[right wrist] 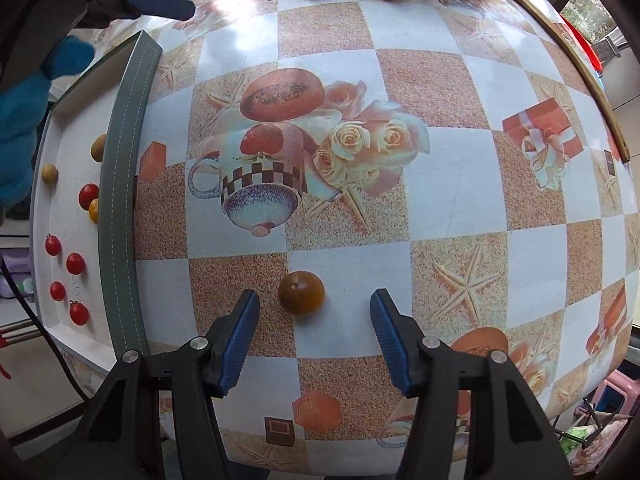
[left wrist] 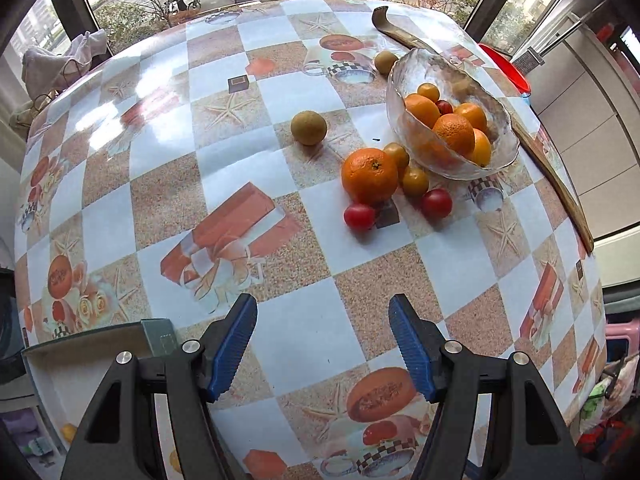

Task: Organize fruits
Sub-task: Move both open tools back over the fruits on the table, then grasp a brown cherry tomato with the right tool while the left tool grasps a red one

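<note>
Right gripper point(right wrist: 314, 336) fingers spread; small round brown-orange tomato point(right wrist: 301, 293) sits just ahead between them. Left gripper point(left wrist: 323, 344) fingers spread, empty. Tomato likely soft, smooth, prone to roll: pinch lightly across its widest part.

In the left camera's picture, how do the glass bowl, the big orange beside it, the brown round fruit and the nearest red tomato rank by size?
1. Glass bowl
2. Big orange
3. Brown round fruit, though it lies farther away
4. Red tomato

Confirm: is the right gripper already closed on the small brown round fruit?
No. The right gripper is open, and the small brown round fruit lies untouched on the tablecloth.
</note>
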`<state>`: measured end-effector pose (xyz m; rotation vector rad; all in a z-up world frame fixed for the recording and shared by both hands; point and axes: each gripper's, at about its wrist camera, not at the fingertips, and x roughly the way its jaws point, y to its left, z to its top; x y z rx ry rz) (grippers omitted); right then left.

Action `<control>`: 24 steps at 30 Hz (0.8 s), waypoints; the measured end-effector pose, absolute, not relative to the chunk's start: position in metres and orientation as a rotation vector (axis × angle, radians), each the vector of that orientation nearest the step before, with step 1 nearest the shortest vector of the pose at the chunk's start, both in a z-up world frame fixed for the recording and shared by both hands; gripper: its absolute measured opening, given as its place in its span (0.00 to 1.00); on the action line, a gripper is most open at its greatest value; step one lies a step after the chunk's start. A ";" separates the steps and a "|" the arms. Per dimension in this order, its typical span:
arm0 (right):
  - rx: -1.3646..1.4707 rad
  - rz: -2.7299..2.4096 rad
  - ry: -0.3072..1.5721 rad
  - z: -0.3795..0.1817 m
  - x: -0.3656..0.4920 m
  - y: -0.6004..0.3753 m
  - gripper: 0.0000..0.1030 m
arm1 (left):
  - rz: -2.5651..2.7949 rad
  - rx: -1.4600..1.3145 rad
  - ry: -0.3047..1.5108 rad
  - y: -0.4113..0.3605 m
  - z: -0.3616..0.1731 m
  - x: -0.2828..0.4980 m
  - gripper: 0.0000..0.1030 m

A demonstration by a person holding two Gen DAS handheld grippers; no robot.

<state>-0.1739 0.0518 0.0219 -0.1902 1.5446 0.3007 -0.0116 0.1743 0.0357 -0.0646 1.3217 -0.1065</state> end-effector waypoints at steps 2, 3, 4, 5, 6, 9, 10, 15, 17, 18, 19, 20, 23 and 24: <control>-0.205 0.306 1.534 0.021 -0.176 0.054 0.58 | -0.111 -0.053 1.315 0.167 0.031 0.001 0.68; -0.208 0.308 1.528 0.021 -0.177 0.055 0.56 | -0.111 -0.049 1.314 0.163 0.027 0.007 0.68; -0.212 0.310 1.523 0.022 -0.179 0.057 0.55 | -0.110 -0.048 1.316 0.161 0.024 0.012 0.68; -0.216 0.315 1.519 0.021 -0.180 0.057 0.52 | -0.110 -0.051 1.318 0.159 0.021 0.017 0.68; -0.218 0.321 1.516 0.021 -0.180 0.060 0.48 | -0.109 -0.053 1.320 0.158 0.018 0.020 0.68; -0.193 0.335 1.518 0.021 -0.176 0.059 0.37 | -0.104 -0.058 1.326 0.155 0.011 0.028 0.68; -0.179 0.340 1.522 0.021 -0.175 0.058 0.36 | -0.101 -0.058 1.326 0.154 0.009 0.029 0.68; -0.155 0.373 1.536 0.021 -0.170 0.059 0.23 | -0.099 -0.051 1.304 0.153 0.008 0.029 0.63; -0.136 0.378 1.541 0.021 -0.169 0.063 0.23 | -0.093 -0.043 1.296 0.153 0.009 0.028 0.51; -0.115 0.383 1.548 0.023 -0.168 0.061 0.23 | -0.095 -0.046 1.294 0.154 0.010 0.028 0.43; -0.101 0.383 1.551 0.022 -0.167 0.059 0.23 | -0.102 -0.054 1.291 0.153 0.010 0.031 0.38; -0.094 0.379 1.550 0.023 -0.167 0.057 0.23 | -0.114 -0.065 1.291 0.154 0.010 0.032 0.26; -0.066 0.370 1.553 0.025 -0.160 0.038 0.23 | -0.138 -0.084 1.293 0.153 0.010 0.034 0.23; -0.056 0.365 1.553 0.026 -0.159 0.036 0.23 | -0.146 -0.086 1.293 0.152 0.010 0.033 0.23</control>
